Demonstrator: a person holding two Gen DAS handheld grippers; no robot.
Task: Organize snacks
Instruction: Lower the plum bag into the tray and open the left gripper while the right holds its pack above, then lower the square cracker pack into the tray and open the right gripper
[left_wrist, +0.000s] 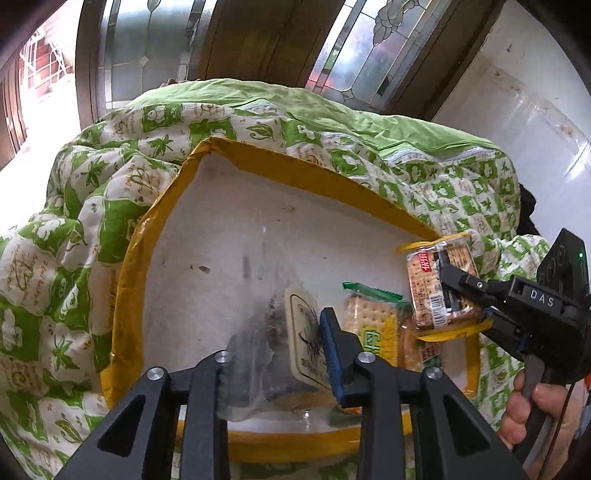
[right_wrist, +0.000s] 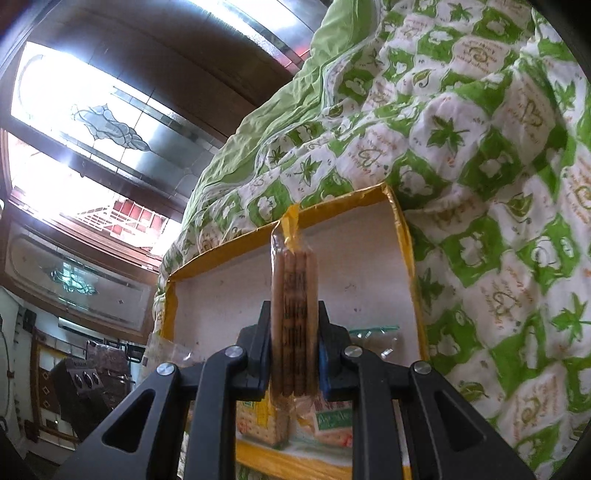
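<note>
An open box with a yellow rim (left_wrist: 295, 157) (right_wrist: 221, 254) and a white inside lies on a quilt. My left gripper (left_wrist: 280, 354) is low in the box with a clear-wrapped dark cake with a beige label (left_wrist: 303, 343) between its fingers. The blue pad (left_wrist: 332, 354) stands beside the label and the grip looks slack. Right of it lies a green-edged cracker pack (left_wrist: 373, 325) (right_wrist: 258, 421). My right gripper (left_wrist: 452, 295) (right_wrist: 293, 317) is shut on a yellow-ended cracker pack (left_wrist: 428, 288) (right_wrist: 293, 295), held on edge above the box's right side.
A green and white leaf-print quilt (left_wrist: 74, 221) (right_wrist: 480, 184) bunches around the box on all sides. Dark wooden doors with leaded glass (left_wrist: 369, 44) (right_wrist: 110, 122) stand behind. A hand (left_wrist: 524, 406) holds the right gripper's handle. Most of the box floor (left_wrist: 258, 240) is bare.
</note>
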